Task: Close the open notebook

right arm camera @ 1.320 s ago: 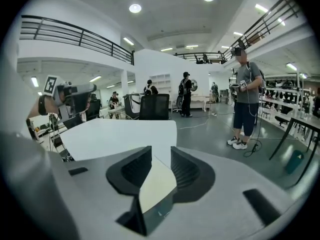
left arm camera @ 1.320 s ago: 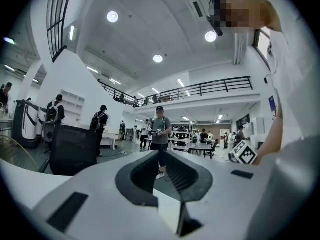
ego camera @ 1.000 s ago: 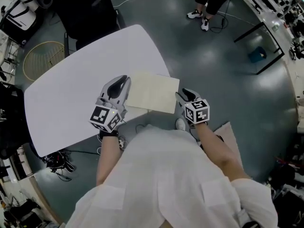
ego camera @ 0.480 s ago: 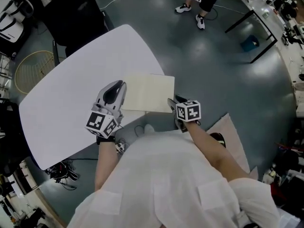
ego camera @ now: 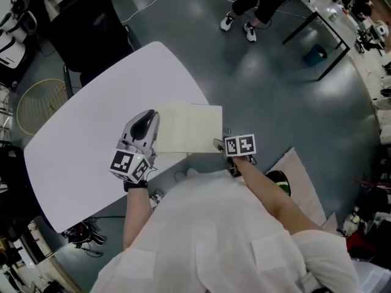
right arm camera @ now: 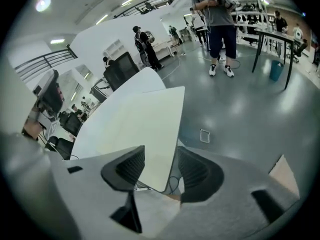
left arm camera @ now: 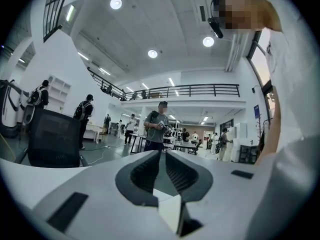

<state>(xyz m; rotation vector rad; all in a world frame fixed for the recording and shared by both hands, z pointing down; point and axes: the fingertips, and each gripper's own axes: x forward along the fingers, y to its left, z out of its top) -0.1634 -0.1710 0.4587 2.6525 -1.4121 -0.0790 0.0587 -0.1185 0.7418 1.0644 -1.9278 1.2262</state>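
Observation:
A cream notebook (ego camera: 189,127) lies flat at the right near edge of the white table (ego camera: 91,115), and its right side juts past the table's edge. My left gripper (ego camera: 148,116) rests level on the table at the notebook's left edge; in the left gripper view its jaws (left arm camera: 161,156) show a narrow gap with nothing between the pads. My right gripper (ego camera: 219,144) is at the notebook's near right corner, pointing steeply down. Its jaws (right arm camera: 160,161) have just been opening. They stand open, with the notebook's (right arm camera: 135,129) corner between them and untouched by the pads.
A black chair (ego camera: 91,23) stands behind the table's far end, with a round wire basket (ego camera: 40,105) on the floor at left. A person's legs (ego camera: 247,14) are on the grey floor beyond. A black-framed desk (ego camera: 317,41) and a blue bin (ego camera: 314,55) are at right.
My right gripper has sunk and shifted left to the notebook's near right corner, and has rolled. The left gripper has stayed at the notebook's left edge.

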